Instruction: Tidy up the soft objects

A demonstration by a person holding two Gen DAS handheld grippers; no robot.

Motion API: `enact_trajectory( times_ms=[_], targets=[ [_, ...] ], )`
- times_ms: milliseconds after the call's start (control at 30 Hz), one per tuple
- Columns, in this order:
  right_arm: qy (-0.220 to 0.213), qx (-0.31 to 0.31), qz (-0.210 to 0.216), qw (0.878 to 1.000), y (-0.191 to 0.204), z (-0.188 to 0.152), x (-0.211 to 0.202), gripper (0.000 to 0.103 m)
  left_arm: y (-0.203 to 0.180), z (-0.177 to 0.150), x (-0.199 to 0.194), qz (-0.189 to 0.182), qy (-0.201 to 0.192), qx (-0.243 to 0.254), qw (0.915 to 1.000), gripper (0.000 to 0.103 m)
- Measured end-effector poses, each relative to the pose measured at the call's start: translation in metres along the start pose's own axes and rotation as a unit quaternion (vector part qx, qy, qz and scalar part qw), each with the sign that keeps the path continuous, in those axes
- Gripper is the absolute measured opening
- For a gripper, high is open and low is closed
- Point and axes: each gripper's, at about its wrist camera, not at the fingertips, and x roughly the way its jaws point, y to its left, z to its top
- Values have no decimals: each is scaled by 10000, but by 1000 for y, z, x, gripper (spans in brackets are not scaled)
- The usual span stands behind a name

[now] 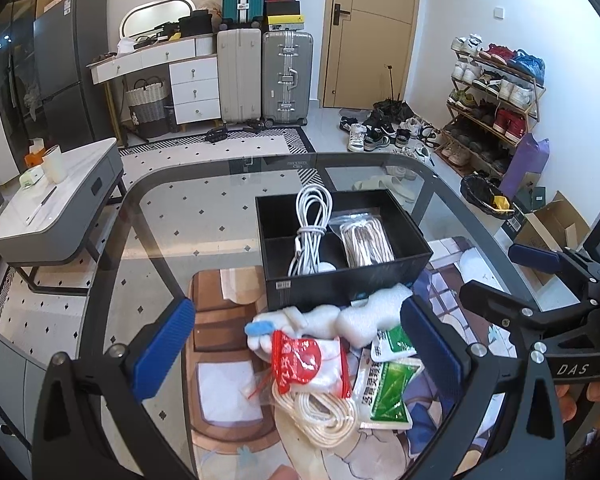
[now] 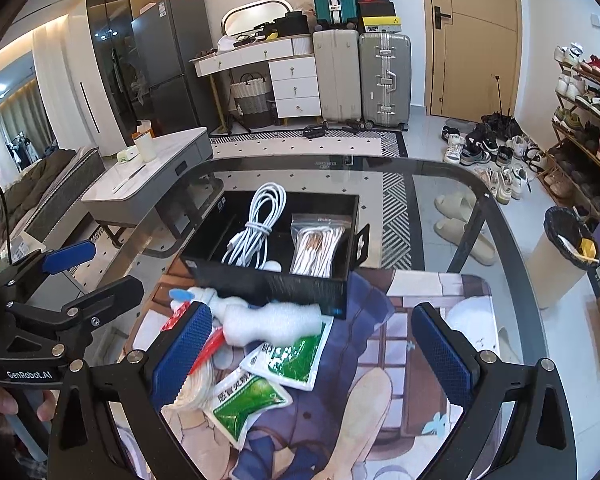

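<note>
A black divided box [image 1: 340, 284] [image 2: 276, 280] stands on the glass table. It holds a coiled white cable [image 1: 310, 232] [image 2: 256, 224] and a bagged cord bundle [image 1: 366, 240] [image 2: 316, 244]. In front of it lie white foam pieces [image 1: 364, 312] [image 2: 268, 320], a red-topped bag with cream rope [image 1: 312, 376] [image 2: 196, 384], and two green-white packets [image 1: 388, 388] [image 2: 248, 400]. My left gripper [image 1: 296, 344] is open above the pile. My right gripper [image 2: 312, 352] is open, to the right of it, over the packets.
The round glass tabletop [image 1: 140, 200] [image 2: 480, 200] lies over a printed mat [image 2: 420, 380]. A grey side table [image 1: 56, 216] stands to the left, a bin [image 2: 572, 240] and a shoe rack [image 1: 496, 100] to the right. Suitcases [image 1: 260, 76] stand at the far wall.
</note>
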Motion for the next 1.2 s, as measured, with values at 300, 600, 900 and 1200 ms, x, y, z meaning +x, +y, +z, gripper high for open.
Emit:
enact_trajectory(
  times_ms=[300,600,900,1200],
  targets=[
    [114,19,98,9999,8,-17,-3,101,-2,-15,-7,19,63,27,10000,103],
    [236,-11,127,9996,13,-34,-2,101,1,-34,-6,4,186,-7,9998,103],
    [394,-21,210,9990,16,-46,5,101,5,-49,-2,14,318,-59,9995,103],
    [655,127,390,9970,11,-54,17,101,4,-62,14,45,541,-52,9985,103]
  ],
)
